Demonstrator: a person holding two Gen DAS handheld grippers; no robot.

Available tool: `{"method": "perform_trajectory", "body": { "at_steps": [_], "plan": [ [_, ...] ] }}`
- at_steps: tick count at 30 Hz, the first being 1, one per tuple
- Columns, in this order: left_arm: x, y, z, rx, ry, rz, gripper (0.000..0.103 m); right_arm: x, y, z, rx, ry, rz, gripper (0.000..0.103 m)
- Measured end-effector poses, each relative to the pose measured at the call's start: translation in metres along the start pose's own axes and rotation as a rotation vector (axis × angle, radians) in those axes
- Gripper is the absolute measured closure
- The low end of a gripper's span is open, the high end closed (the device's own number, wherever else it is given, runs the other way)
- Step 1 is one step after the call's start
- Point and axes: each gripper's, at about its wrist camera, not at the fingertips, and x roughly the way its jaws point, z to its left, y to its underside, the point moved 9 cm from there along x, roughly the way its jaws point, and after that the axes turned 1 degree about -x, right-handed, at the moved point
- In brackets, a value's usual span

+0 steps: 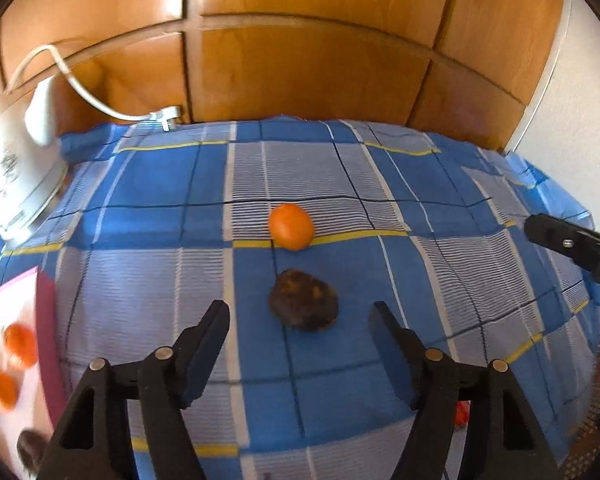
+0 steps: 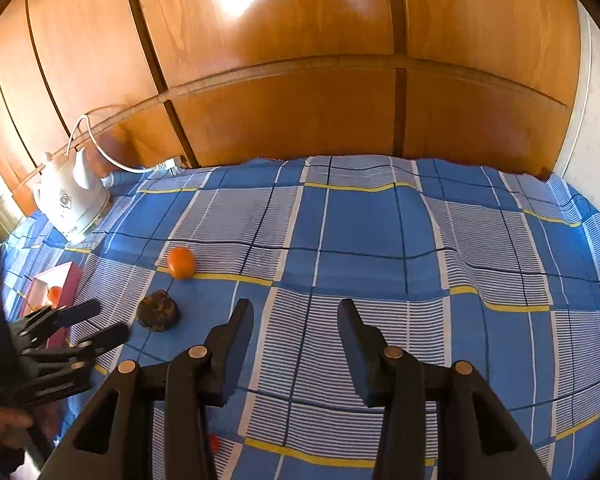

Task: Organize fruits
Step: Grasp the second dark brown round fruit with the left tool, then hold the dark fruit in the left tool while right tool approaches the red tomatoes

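An orange tangerine and a dark brown wrinkled fruit lie on the blue checked cloth. My left gripper is open and empty, its fingers on either side of the dark fruit, just short of it. A pink-and-white box at the left holds two tangerines and a dark fruit. In the right wrist view my right gripper is open and empty over bare cloth, right of the dark fruit and tangerine. The left gripper shows there too.
A white electric kettle with its cord stands at the back left. Wooden cabinet doors rise behind the table. The right gripper's finger enters at the right edge. A small red item lies near the front.
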Motion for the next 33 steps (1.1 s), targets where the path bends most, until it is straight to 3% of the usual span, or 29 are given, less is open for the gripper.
{"method": "perform_trajectory", "body": {
  "at_steps": [7, 8, 9, 10, 16, 26, 33],
  "plan": [
    [0.042, -0.005, -0.008, 0.084, -0.064, 0.054, 0.033, 0.0, -0.002, -0.001, 0.011, -0.006, -0.002, 0.059],
    [0.047, -0.003, -0.006, 0.085, -0.068, 0.069, 0.037, 0.0, -0.002, -0.001, 0.012, -0.008, -0.002, 0.059],
    [0.052, -0.001, -0.004, 0.079, -0.069, 0.084, 0.051, 0.0, -0.002, 0.0, 0.012, -0.009, -0.002, 0.059],
    [0.055, 0.002, -0.003, 0.069, -0.058, 0.098, 0.055, 0.0, -0.002, 0.001, 0.007, -0.008, -0.001, 0.059],
    [0.032, 0.011, 0.005, 0.027, -0.023, 0.04, 0.055, 0.006, 0.003, 0.008, -0.022, -0.016, 0.022, 0.059],
    [-0.036, 0.08, 0.018, -0.007, -0.044, -0.036, 0.055, 0.023, 0.03, 0.05, -0.105, -0.171, 0.139, 0.059],
    [-0.042, 0.112, 0.026, -0.021, -0.06, -0.034, 0.055, 0.037, 0.067, 0.094, -0.233, -0.288, 0.261, 0.059]
  ]
}}
